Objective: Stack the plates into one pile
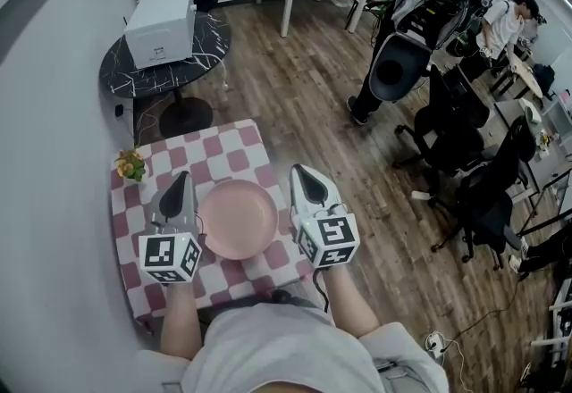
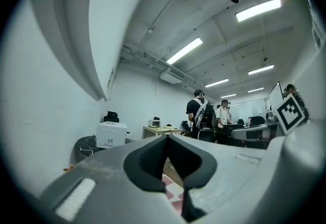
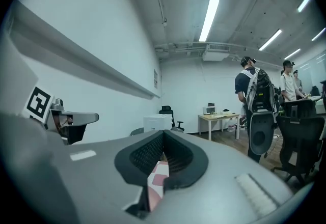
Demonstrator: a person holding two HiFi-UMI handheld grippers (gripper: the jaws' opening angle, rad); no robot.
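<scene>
The pink plates [image 1: 237,220] sat as 1 pile (how many were in it I could not tell from above) near the middle of the checkered table [image 1: 234,143], with no other plate visible. The pile was round, so no long axis mattered. In the head view it lay at 3 o'clock from the left gripper [image 1: 184,179] and at 9 o'clock from the right gripper [image 1: 298,171], about equally near both. Both grippers pointed level, jaws pressed together on nothing. Stacking looked finished.

Round pink plate [image 1: 238,219] lies flat on checkered tablecloth [image 1: 234,143].
</scene>
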